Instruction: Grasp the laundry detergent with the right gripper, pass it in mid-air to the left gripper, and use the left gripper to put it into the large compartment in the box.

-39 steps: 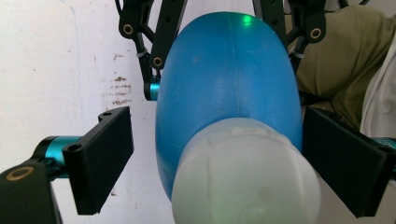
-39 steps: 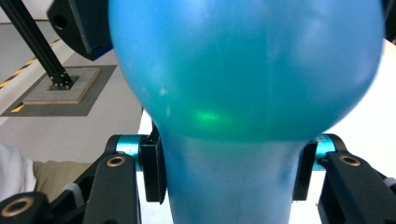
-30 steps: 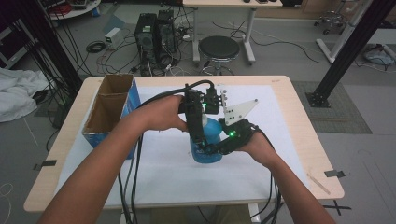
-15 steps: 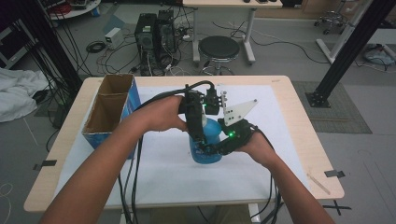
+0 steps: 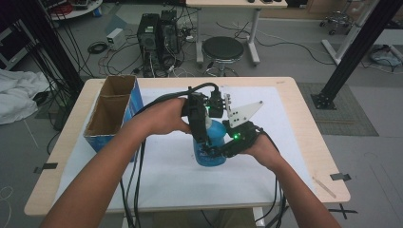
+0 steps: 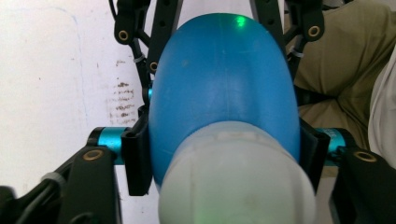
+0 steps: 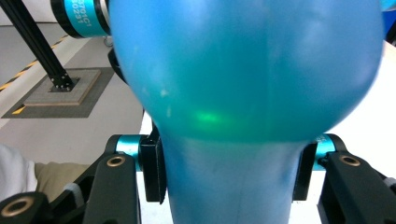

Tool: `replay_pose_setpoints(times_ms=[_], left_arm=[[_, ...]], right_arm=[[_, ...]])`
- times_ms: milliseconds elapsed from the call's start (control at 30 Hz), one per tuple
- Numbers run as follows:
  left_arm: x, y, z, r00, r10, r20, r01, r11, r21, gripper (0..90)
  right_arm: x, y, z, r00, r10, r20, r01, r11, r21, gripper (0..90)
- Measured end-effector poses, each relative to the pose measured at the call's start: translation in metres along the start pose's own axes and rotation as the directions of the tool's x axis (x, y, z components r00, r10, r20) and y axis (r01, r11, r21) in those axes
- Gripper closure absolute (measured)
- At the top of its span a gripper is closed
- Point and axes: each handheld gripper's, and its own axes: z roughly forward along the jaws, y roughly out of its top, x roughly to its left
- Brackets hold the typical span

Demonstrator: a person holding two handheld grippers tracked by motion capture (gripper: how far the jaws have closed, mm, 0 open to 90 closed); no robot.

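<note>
On the table (image 5: 304,118) we see a white sheet (image 5: 161,171) under the work, and at the left edge an open cardboard box (image 5: 111,111) with blue sides and two compartments, well apart from the grippers. Beyond the far edge stand a round black stool (image 5: 223,49), computer towers (image 5: 157,33) and loose cables on the floor; a black frame post (image 5: 356,47) rises at the far right. Nothing on the sheet stands between the box and the bottle. The blue bottle (image 5: 211,145) stands upright near the middle of the table, with its pale cap (image 6: 236,179) at the top. Our left gripper (image 5: 199,126) comes down on it from above: in the left gripper view its jaws have just been closing and now sit against both sides of the bottle just below the cap, gripping it. Our right gripper (image 5: 223,149) reaches in from the right, low on the bottle; in the right gripper view its jaws clamp the narrower lower body on both sides, with the wider bulge above them. So both grippers hold the same bottle, left high, right low, nearly touching each other. A green light reflects on the blue plastic. The only writing we can make out is on the blue ring of the left gripper in the right gripper view, partly cut off, ending in "0231"; any label on the bottle is too blurred to read.
</note>
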Motion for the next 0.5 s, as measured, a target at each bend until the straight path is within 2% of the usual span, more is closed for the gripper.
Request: replay_pose_setpoints(times_ms=[500], left_arm=[[-0.0033, 0.0026, 0.001, 1.0, 0.003, 0.002, -0.003, 0.9999, 0.015, 38.1]], right_arm=[[0.0018, 0.0003, 0.0008, 0.9999, -0.012, -0.01, 0.013, 1.0, 0.016, 44.5]])
